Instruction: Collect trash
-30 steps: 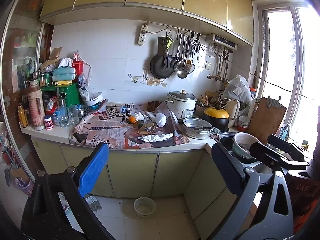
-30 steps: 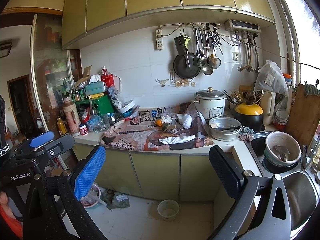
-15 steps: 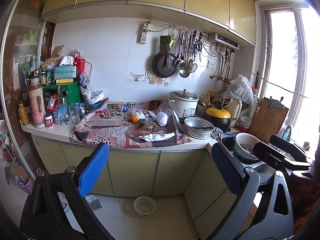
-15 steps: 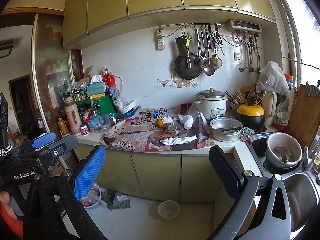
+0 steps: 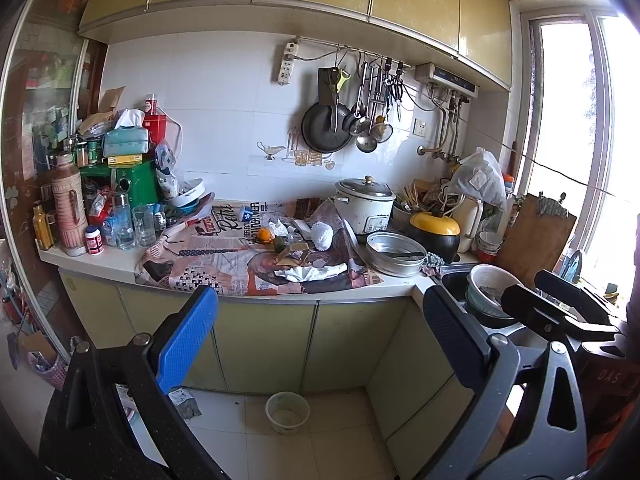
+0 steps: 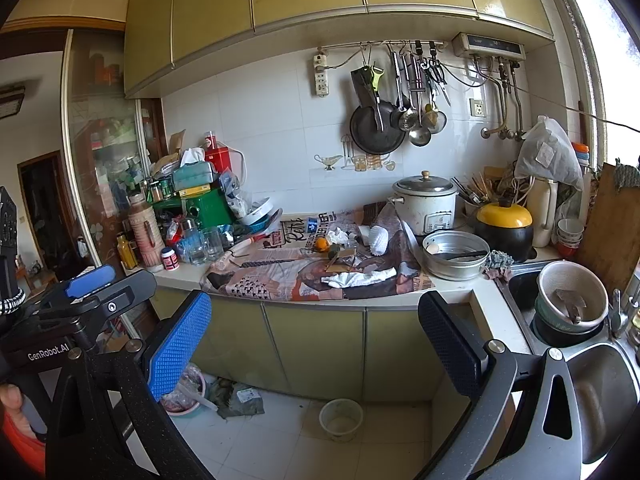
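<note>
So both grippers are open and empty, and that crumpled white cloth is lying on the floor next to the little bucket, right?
Not quite. The left gripper and right gripper are open and empty, but the crumpled white cloth lies on the patterned paper on the counter, near its front edge, as the right wrist view shows. The little bucket stands on the floor below.

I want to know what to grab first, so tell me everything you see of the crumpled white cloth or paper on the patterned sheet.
The crumpled white cloth or paper is a long, wrinkled strip; which material it is cannot be told. It lies flat near the front edge of the patterned sheet on the counter, stretched left to right. Behind it sit brown cardboard scraps. No gripper touches it.
</note>
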Available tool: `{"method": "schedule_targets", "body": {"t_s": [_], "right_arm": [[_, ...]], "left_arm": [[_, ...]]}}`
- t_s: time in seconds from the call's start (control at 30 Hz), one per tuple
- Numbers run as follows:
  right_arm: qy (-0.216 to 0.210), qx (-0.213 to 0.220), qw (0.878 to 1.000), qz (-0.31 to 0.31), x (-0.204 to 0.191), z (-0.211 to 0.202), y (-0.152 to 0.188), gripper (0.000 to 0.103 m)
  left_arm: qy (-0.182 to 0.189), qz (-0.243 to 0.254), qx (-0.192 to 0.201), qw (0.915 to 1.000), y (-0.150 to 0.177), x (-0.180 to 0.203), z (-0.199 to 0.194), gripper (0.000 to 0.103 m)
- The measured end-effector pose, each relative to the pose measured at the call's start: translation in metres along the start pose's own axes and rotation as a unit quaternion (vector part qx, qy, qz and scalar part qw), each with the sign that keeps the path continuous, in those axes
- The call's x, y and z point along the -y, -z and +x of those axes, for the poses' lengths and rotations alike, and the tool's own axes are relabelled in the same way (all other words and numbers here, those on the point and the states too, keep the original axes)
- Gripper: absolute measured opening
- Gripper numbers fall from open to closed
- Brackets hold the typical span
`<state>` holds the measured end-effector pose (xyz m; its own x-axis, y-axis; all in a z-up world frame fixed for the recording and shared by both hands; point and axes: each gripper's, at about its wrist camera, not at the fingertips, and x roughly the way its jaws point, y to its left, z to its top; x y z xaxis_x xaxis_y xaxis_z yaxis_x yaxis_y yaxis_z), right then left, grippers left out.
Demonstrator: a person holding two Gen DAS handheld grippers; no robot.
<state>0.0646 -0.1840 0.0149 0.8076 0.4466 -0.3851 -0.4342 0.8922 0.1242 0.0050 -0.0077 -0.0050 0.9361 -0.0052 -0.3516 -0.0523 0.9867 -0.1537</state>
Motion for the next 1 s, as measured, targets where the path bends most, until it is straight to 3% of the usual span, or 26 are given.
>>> {"method": "schedule_targets", "body": {"t_s": [0.57, 1.0], "right_arm": [[-0.007, -0.004, 1.000, 0.002, -0.002, 0.009, -0.004, 0.103], [-0.013, -0.016, 1.000, 0.010, 0.026, 0.023, -0.006, 0.103]], "left_arm": [[0.000, 0.002, -0.001, 1.0000, 0.000, -0.001, 0.004, 0.103], [-0.021, -0.018, -0.006, 0.9996, -0.005, 0.003, 0.030, 0.103]]}}
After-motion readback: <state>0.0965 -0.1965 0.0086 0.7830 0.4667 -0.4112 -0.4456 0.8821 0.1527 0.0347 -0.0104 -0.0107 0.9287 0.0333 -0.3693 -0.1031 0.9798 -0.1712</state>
